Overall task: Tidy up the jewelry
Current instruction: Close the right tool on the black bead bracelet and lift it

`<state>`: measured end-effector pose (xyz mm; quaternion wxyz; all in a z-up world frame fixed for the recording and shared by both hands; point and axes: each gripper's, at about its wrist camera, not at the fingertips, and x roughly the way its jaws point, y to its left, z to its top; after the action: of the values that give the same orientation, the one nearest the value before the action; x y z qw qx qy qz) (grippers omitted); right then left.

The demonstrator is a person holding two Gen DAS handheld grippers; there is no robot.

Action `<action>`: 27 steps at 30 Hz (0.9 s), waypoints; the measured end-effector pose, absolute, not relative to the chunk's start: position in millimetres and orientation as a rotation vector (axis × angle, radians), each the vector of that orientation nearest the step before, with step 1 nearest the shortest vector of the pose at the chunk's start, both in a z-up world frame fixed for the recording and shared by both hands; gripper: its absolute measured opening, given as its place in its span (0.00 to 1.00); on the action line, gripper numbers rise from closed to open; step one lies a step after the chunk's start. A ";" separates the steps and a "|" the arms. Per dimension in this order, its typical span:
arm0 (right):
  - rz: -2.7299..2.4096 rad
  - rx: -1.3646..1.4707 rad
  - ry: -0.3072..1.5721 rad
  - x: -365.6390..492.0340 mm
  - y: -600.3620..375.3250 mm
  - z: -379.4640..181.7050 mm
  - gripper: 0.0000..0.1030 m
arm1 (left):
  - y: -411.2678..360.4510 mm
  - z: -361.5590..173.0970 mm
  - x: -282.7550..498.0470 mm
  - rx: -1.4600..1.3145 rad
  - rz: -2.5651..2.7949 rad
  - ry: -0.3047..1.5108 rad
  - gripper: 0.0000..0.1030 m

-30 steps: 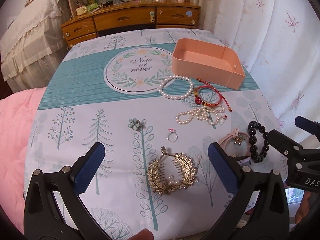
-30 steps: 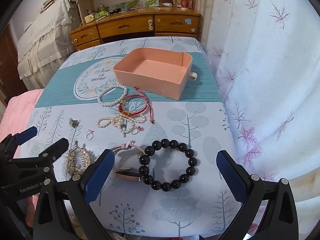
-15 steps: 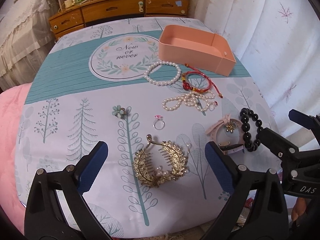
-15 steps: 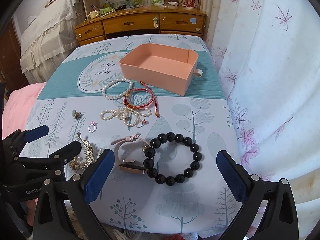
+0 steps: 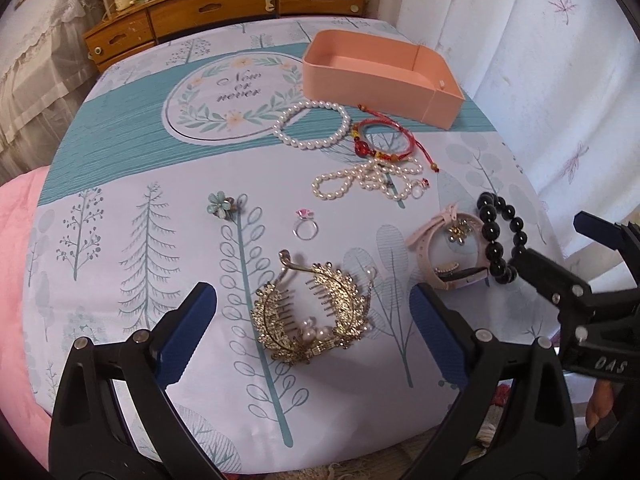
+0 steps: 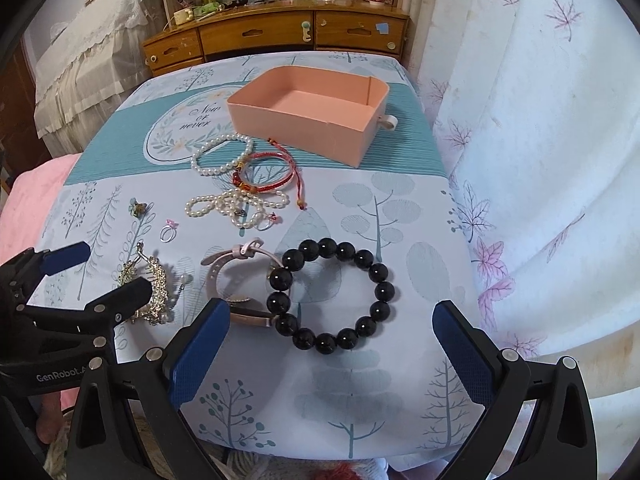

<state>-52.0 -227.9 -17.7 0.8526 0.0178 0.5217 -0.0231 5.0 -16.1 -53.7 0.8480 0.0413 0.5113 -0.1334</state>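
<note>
Blue-padded jaws of the left tool (image 5: 314, 334) stand released and empty, straddling the gold leaf hair comb (image 5: 310, 314) on the printed cloth of the surface (image 5: 120, 240); the right tool (image 6: 332, 360) is likewise spread wide, holding nothing, with the black bead bracelet (image 6: 332, 294) lying just ahead between its pads. Touching that bracelet on its left lies one pink watch (image 6: 240, 284). Further out sit one silver ring with a pink stone (image 5: 305, 227) and one small blue flower piece (image 5: 220, 205), well apart from each other. Beyond these, one tangled pearl strand (image 5: 366, 184) lies touching one red cord bracelet (image 5: 384, 142), which in turn lies just beside one round pearl bracelet (image 5: 314, 125). Farthest stands one pink box (image 6: 308, 114), open-topped and apparently empty. Count: eight loose pieces and one box; no piece is stored yet, so the task appears to be at its start. Risks, as judged: the comb's teeth and curled stem could snag or slip if pinched off-centre; closing on the black beads may drag the touching watch along; lifting the red cord could pull the pearl strand with it; the ring is thin and flat, and may skid out of the pads.
</note>
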 end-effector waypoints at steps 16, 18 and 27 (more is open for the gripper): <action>-0.040 0.138 1.168 -37.9 -273.1 -55.5 0.53 | -15.5 -75.4 9.7 0.181 -0.397 1.147 0.85; -0.037 0.148 1.183 -31.3 -277.7 -62.0 0.50 | -15.1 -78.2 8.6 0.181 -0.411 1.155 0.84; -0.062 0.073 1.210 -12.7 -278.3 -85.4 0.34 | -8.7 -80.6 8.6 0.141 -0.446 1.187 0.78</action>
<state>-12.7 -278.3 -85.4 0.8214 0.0342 0.5685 -0.0294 8.6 -8.7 -80.6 0.8032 0.0658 0.5542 -0.2083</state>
